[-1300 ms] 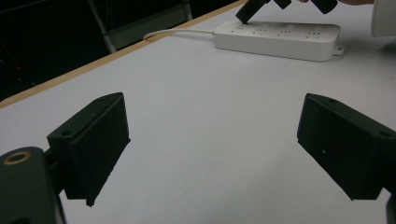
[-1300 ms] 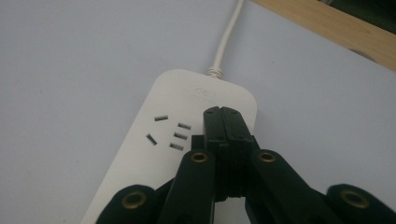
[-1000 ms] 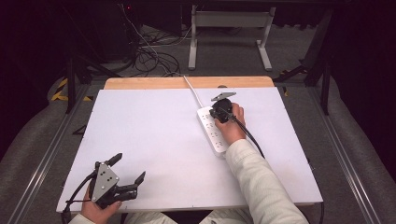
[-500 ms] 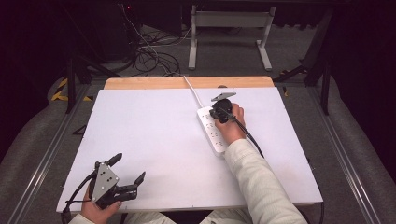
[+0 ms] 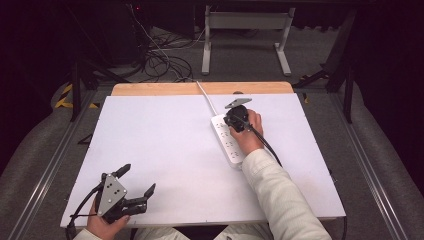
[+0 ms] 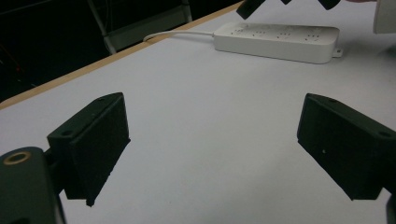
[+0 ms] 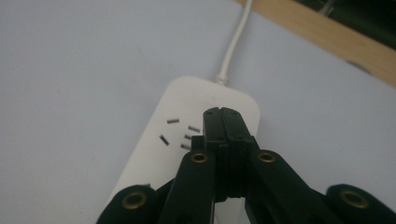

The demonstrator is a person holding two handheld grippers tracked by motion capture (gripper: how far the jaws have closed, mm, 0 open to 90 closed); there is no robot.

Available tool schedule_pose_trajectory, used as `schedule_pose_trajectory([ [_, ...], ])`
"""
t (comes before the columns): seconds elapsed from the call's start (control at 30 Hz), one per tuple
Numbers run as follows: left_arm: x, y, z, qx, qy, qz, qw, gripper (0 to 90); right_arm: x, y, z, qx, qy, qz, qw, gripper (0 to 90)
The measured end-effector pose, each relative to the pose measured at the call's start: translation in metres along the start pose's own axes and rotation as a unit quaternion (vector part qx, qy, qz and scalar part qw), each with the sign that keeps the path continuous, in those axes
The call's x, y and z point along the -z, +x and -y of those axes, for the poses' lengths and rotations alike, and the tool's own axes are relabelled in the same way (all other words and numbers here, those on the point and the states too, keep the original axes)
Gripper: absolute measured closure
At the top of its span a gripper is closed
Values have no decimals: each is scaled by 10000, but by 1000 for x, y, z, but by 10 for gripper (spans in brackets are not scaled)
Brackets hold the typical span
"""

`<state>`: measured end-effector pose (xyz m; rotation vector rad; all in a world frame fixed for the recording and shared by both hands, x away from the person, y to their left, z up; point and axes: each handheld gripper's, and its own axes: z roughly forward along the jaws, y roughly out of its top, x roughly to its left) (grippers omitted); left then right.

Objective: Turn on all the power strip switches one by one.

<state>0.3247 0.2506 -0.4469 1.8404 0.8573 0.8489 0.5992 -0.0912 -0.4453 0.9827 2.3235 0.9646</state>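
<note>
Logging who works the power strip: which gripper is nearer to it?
Right. The right gripper sits over the power strip at its cord end, fingers closed together. The left gripper rests open at the table's near left corner.

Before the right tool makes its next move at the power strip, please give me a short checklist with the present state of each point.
1. Right tool is over the cord end of the power strip: ok.
2. Its jaws are closed together with nothing seen between them: ok.
3. Tool tip touches the strip's surface or a switch: cannot tell.
4. Power strip lies flat on the white table, its cord running off the far edge: ok.
5. Left tool is open, holds nothing, and stays at the near left corner, far from the strip: ok.
6. Any plug sits in the sockets: none seen in the visible part.
</note>
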Motion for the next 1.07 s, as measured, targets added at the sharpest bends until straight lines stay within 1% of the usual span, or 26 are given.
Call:
schedule_pose_trajectory([
  [0.07,-1,0,0,10,4,6,10000,95,9,-1,-3,-17,-170,-73,9998,900],
  [0.13,-1,0,0,-7,11,12,10000,95,18,-2,-5,7,-251,-118,9996,900],
  [0.2,-1,0,0,17,4,21,10000,95,27,-3,-5,-68,-314,-153,9994,900],
  [0.23,-1,-1,0,24,-2,17,10000,95,32,-3,-5,-106,-355,-205,9991,856],
  [0.27,0,0,0,8,4,7,10000,95,37,-3,-5,-191,-424,-277,9985,733],
  [0.3,0,0,0,16,1,4,10000,95,43,-3,-4,-220,-504,-325,9980,709],
  [0.37,0,0,0,9,4,-7,10000,95,60,-1,-1,-272,-718,-522,9957,617],
  [0.47,-1,0,0,39,1,-19,10000,95,88,7,12,-196,-1038,-773,9914,469],
  [0.5,-1,0,0,46,-3,-19,10000,95,97,10,18,-169,-1101,-841,9902,401],
  [0.53,-1,0,0,45,2,-22,10000,95,104,12,25,-158,-1101,-896,9897,335],
  [0.57,0,0,0,30,6,-21,10000,95,112,14,33,-149,-1066,-934,9898,310],
  [0.6,0,-2,0,69,-6,-9,10000,95,118,15,43,-220,-1078,-1001,9889,303],
  [0.63,0,-2,-1,66,-7,4,10000,95,125,16,53,-293,-1103,-1026,9882,293],
  [0.67,0,-3,-1,62,-6,8,10000,94,131,17,63,-294,-1123,-1021,9880,274],
  [0.7,1,-3,-1,65,-11,6,10000,94,136,17,73,-269,-1210,-1051,9867,260],
  [0.73,1,-4,-1,73,-20,11,10000,94,142,18,85,-221,-1348,-1120,9843,245],
  [0.87,2,-5,-2,37,-31,29,10000,93,153,22,120,-186,-1523,-1261,9801,209],
  [0.9,2,-5,-2,29,-32,37,10000,93,154,23,130,-149,-1586,-1246,9793,199],
  [0.93,2,-4,-2,17,-33,49,10000,93,155,23,139,-112,-1647,-1179,9792,196],
  [1.0,2,-4,-2,23,-23,57,10000,93,156,22,155,-128,-1674,-1149,9791,171],
  [1.03,2,-4,-2,54,-28,73,10000,93,156,21,160,-109,-1666,-1130,9795,157],
  [1.07,2,-3,-2,33,-29,68,10000,93,157,20,165,-101,-1654,-1102,9800,137],
])
